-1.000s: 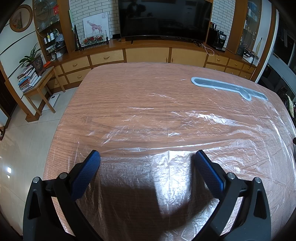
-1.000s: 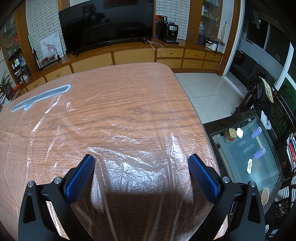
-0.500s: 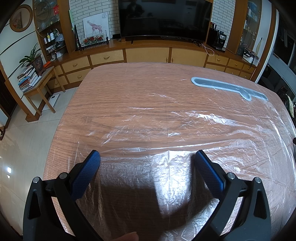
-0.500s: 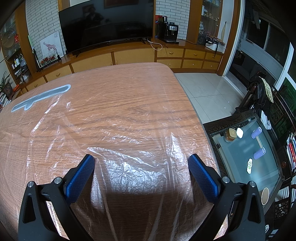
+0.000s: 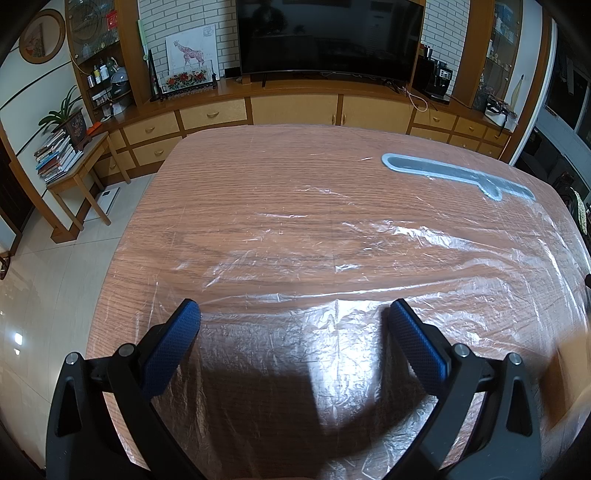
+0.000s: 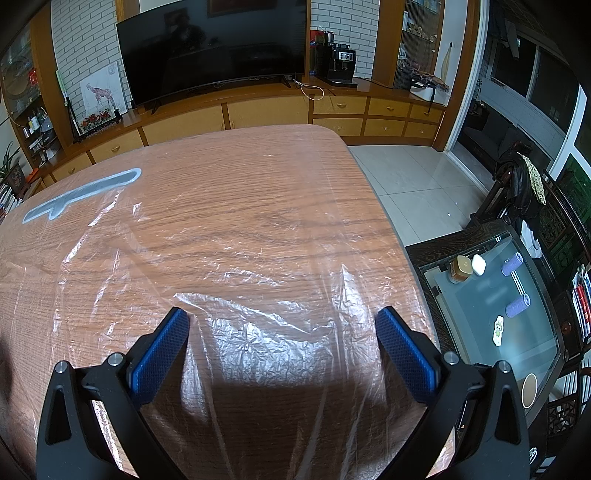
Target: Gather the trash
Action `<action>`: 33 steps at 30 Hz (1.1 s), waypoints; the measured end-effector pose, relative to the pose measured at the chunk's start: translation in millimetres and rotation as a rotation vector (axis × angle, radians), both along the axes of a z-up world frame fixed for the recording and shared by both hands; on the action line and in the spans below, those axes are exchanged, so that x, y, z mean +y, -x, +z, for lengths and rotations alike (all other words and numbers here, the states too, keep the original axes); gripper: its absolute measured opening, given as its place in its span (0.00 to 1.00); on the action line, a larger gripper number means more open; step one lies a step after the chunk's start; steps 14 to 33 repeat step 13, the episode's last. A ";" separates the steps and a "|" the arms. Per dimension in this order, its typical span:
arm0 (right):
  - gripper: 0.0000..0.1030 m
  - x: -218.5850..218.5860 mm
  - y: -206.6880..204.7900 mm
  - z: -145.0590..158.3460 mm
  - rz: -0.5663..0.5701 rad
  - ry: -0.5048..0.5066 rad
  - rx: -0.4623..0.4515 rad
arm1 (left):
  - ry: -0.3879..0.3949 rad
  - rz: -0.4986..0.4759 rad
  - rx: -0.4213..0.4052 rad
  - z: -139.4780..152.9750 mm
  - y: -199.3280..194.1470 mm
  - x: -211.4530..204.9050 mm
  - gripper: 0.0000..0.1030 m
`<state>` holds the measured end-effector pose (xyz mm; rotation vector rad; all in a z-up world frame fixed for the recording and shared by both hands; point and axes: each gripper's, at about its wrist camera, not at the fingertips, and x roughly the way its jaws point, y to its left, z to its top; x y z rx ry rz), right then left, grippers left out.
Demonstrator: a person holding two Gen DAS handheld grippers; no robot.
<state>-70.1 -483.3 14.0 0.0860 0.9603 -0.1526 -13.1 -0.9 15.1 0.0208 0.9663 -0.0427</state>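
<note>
A wooden table [image 5: 258, 192] is covered by a thin clear plastic sheet [image 5: 424, 251] that is wrinkled near me. A grey-blue strip [image 5: 454, 175] lies flat under or on the sheet at the far right; in the right wrist view the strip [image 6: 81, 194] is at the far left. My left gripper [image 5: 295, 314] is open and empty above the near part of the table. My right gripper [image 6: 282, 323] is open and empty above the near right part of the sheet [image 6: 266, 332]. No loose trash item shows.
A TV [image 5: 328, 33] and a wooden cabinet wall [image 5: 295, 107] stand behind the table. A side table with books [image 5: 66, 162] is on the left. A glass coffee table [image 6: 498, 306] with small items stands to the right, past the table's edge [image 6: 399, 236].
Both grippers stay still. A blurred skin-coloured shape has come in at the lower right edge of the left wrist view.
</note>
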 end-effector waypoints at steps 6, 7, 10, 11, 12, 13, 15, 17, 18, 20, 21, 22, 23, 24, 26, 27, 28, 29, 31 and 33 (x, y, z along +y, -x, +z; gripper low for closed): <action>0.97 -0.2 0.0 -0.1 0.000 0.000 0.000 | 0.001 0.009 0.001 -0.3 -1.8 5.0 0.99; 0.97 -0.1 -0.1 -0.1 0.000 0.000 0.000 | 0.001 0.009 0.001 -0.3 -2.4 6.3 0.99; 0.97 -0.2 -0.1 -0.1 0.000 0.000 0.000 | 0.000 0.009 0.001 -0.1 -2.9 8.7 0.99; 0.97 0.1 0.0 0.1 0.000 0.000 0.000 | 0.000 0.009 0.001 -0.4 -2.7 8.0 0.99; 0.97 -0.2 0.2 -0.1 0.000 0.000 0.000 | 0.000 0.010 0.001 -0.4 -2.4 8.3 0.99; 0.97 -0.3 0.1 -0.1 0.000 0.000 0.000 | 0.000 0.009 0.001 -0.3 -2.4 8.6 0.99; 0.97 -0.3 0.1 -0.1 0.000 0.000 0.000 | 0.000 0.009 0.001 -0.3 -2.4 8.6 0.99; 0.97 -0.3 0.1 -0.1 0.000 0.000 0.000 | 0.000 0.009 0.001 -0.3 -2.4 8.6 0.99; 0.97 -0.3 0.1 -0.1 0.000 0.000 0.000 | 0.000 0.009 0.001 -0.3 -2.4 8.6 0.99; 0.97 -0.3 0.1 -0.1 0.000 0.000 0.000 | 0.000 0.009 0.001 -0.3 -2.4 8.6 0.99; 0.97 -0.3 0.1 -0.1 0.000 0.000 0.000 | 0.000 0.009 0.001 -0.3 -2.4 8.6 0.99; 0.97 -0.3 0.1 -0.1 0.000 0.000 0.000 | 0.000 0.009 0.001 -0.3 -2.4 8.6 0.99; 0.97 -0.3 0.1 -0.1 0.000 0.000 0.000 | 0.000 0.009 0.001 -0.3 -2.4 8.6 0.99; 0.97 -0.3 0.1 -0.1 0.000 0.000 0.000 | 0.000 0.009 0.001 -0.3 -2.4 8.6 0.99; 0.97 -0.3 0.1 -0.1 0.000 0.000 0.000 | 0.000 0.009 0.001 -0.3 -2.4 8.6 0.99; 0.97 -0.3 0.1 -0.1 0.000 0.000 0.000 | 0.000 0.009 0.001 -0.3 -2.4 8.6 0.99; 0.97 -0.3 0.1 -0.1 0.000 0.000 0.000 | 0.000 0.009 0.001 -0.3 -2.4 8.6 0.99; 0.97 -0.3 0.1 -0.1 0.000 0.000 0.000 | 0.000 0.009 0.001 -0.3 -2.4 8.6 0.99; 0.97 -0.3 0.1 -0.1 0.000 0.000 0.000 | 0.000 0.009 0.001 -0.3 -2.4 8.6 0.99; 0.97 -0.3 0.1 -0.1 0.000 0.000 0.000 | 0.000 0.009 0.001 -0.3 -2.4 8.6 0.99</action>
